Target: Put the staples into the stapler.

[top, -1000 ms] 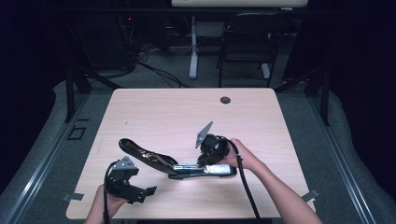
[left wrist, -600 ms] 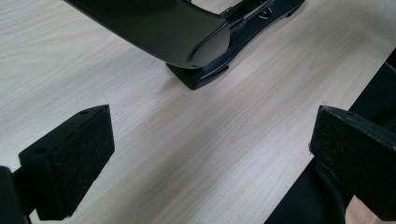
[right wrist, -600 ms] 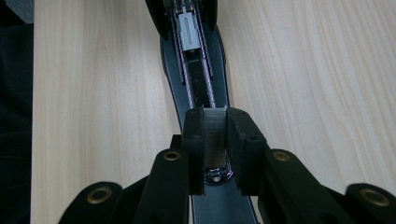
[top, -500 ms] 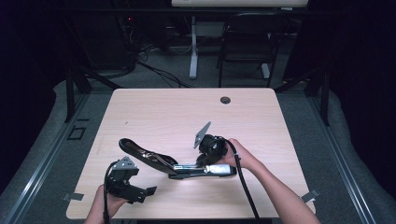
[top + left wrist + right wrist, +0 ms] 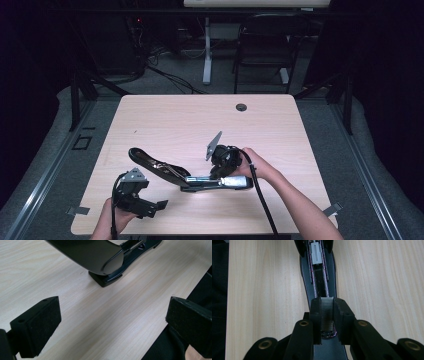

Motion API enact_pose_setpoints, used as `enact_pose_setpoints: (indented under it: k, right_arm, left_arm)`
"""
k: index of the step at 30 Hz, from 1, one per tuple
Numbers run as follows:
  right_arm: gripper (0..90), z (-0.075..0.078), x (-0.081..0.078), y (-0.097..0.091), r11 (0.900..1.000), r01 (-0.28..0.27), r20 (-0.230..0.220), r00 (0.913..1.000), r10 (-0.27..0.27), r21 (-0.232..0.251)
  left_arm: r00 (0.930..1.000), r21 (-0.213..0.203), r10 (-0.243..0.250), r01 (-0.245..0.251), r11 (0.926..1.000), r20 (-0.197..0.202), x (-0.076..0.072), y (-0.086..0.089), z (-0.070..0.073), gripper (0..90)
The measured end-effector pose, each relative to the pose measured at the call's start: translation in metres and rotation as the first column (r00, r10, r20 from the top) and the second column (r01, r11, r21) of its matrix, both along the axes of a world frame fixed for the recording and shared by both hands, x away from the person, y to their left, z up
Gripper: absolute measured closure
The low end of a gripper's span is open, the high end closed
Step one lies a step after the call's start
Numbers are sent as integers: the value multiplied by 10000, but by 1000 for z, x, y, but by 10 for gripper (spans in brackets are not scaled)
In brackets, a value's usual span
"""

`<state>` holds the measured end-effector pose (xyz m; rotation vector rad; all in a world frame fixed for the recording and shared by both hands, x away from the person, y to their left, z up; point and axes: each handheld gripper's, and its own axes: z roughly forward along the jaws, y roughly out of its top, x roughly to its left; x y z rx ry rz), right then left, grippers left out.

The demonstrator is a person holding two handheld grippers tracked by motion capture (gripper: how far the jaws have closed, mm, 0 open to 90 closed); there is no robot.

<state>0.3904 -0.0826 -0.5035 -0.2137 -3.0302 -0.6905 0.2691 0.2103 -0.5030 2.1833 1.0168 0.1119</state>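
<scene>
Light falls from above onto the pale tabletop [image 5: 200, 120], which stands bright in the high view while the room around it sinks into near-black; the floor and furniture behind are dim and grainy. The high view is soft, with fine detail smeared. Just beside the right claw [image 5: 192, 181] a small patch of glare shines off the tabletop, and short, soft shadows lie under the black stapler [image 5: 165, 170]. In the left gripper view the wood grain between the pads is fairly sharp, while the pads [image 5: 37, 325] themselves, close to the lens, are blurred; the stapler's glossy shell [image 5: 100, 257] beyond the left claw carries a faint sheen. The right gripper view is evenly lit, with near parts slightly out of focus.
</scene>
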Motion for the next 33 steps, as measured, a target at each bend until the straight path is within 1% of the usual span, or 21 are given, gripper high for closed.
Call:
enact_pose_setpoints:
  k: [3,8,15,16,18,23,25,26,28,30,33]
  right_arm:
    - [777,0,1,2,9999,-74,-49,10000,73,-127]
    - [778,0,0,5,9991,-213,9,9998,214,-375]
    - [778,0,0,4,9985,-231,-15,9997,231,-506]
    - [778,1,1,4,9976,-306,16,9995,307,-618]
    - [777,0,1,4,9979,-312,-18,9995,311,-573]
    - [771,-1,2,7,9952,-524,-51,9986,522,-832]
    - [771,-2,3,7,9955,-544,-152,9985,534,-776]
    - [771,-1,4,8,9940,-646,-137,9979,637,-886]
    - [775,-1,3,8,9931,-754,-84,9972,750,-897]
    - [777,-1,3,8,9941,-758,-62,9971,756,-775]
    - [777,0,3,7,9924,-928,-51,9957,927,-808]
  left_arm:
    - [10000,2,-4,4,10000,-7,0,0,0,0]
    - [10000,-2,17,-17,10000,15,0,0,0,0]
    - [10000,25,9,-9,10000,15,0,0,0,0]
    - [10000,27,5,-5,10000,7,0,0,0,0]
    - [10000,46,7,-7,10000,4,0,-1,-1,0]
    - [10000,62,-17,17,10000,-1,0,-1,-1,0]
    - [10000,64,-23,23,10000,-3,0,-1,-1,0]
    - [10000,65,-15,15,10000,0,0,-1,-1,0]
    - [10000,51,-5,5,10000,-3,0,0,-1,0]
    - [10000,59,-6,6,10000,-2,0,0,-1,0]
    - [10000,64,-18,18,10000,1,0,-1,-1,0]
